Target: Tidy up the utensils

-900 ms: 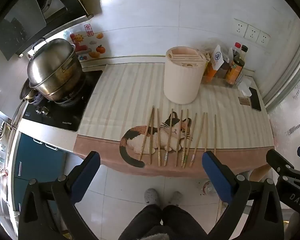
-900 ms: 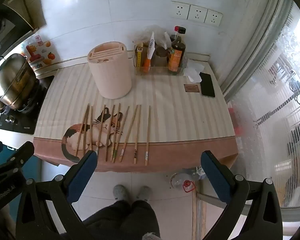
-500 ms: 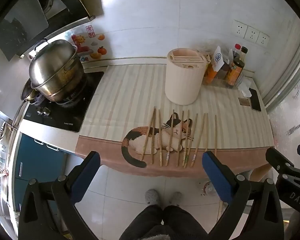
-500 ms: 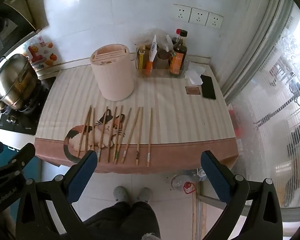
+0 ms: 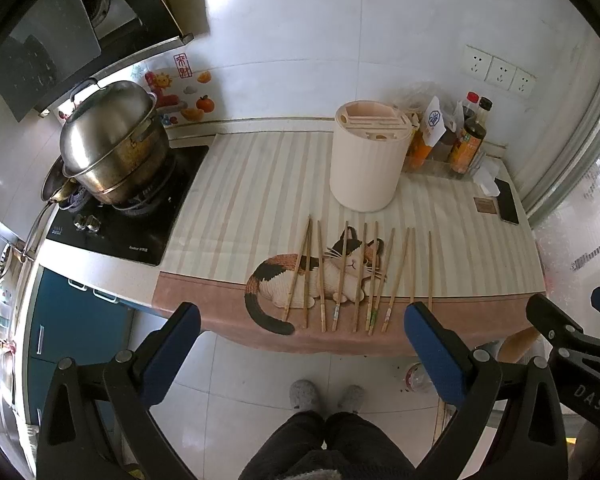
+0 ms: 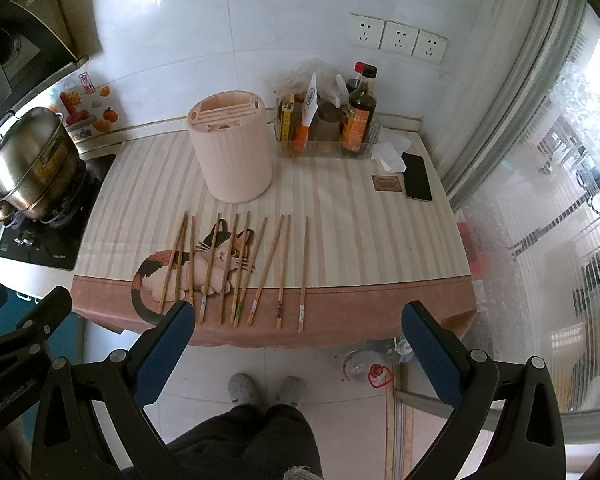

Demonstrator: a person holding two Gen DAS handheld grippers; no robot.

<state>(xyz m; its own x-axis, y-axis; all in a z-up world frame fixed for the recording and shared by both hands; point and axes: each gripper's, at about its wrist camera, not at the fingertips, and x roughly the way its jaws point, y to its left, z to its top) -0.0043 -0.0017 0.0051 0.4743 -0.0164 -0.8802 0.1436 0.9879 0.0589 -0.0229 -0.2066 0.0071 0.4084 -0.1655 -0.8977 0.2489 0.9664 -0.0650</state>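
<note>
Several wooden chopsticks lie side by side on a striped mat with a cat picture, near the counter's front edge; they also show in the right wrist view. A cream round utensil holder with slots on top stands behind them, and it shows in the right wrist view. My left gripper is open and empty, in front of and below the counter edge. My right gripper is open and empty, likewise short of the counter.
A steel pot sits on a black hob at the left. Sauce bottles in a clear tray, a tissue and a phone are at the back right. A window bounds the right side. The person's feet stand on the tiled floor.
Both grippers have moved closer to the counter, so the chopsticks and holder look larger and lower. Both stay open and empty.
</note>
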